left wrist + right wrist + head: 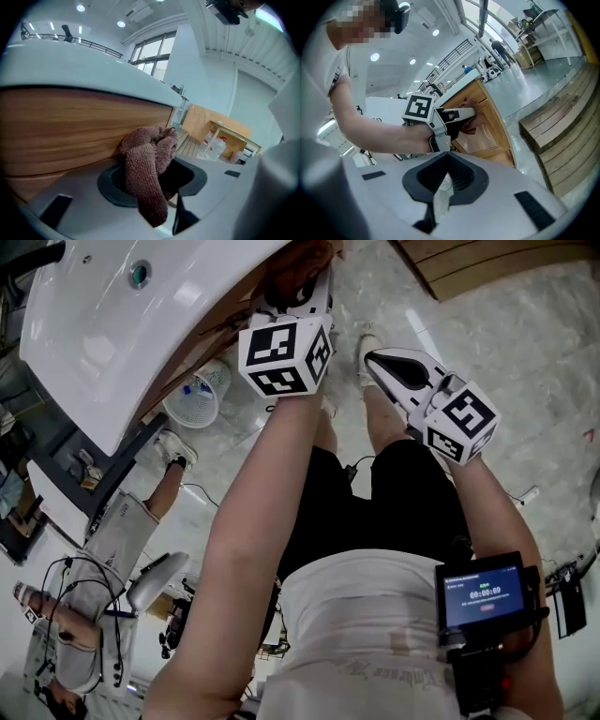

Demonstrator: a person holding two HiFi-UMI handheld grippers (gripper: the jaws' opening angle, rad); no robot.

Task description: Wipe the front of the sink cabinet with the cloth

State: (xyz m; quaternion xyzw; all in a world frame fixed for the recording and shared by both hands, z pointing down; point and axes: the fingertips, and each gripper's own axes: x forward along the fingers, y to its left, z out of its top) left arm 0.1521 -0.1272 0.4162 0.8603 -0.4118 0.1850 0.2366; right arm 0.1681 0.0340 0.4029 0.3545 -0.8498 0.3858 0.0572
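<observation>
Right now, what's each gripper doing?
Left gripper: shut on the cloth, pressed to the cabinet front.
Right gripper: shut, empty, off the cabinet.

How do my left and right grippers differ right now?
The left gripper grips the brown cloth; the right gripper grips nothing. The left gripper presses the cloth against the wooden cabinet front; the right gripper hangs off to the side, clear of the cabinet. Both are shut.

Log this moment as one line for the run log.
left gripper: shut on cloth | cloth: against wooden cabinet front | right gripper: shut, empty, away from cabinet
</observation>
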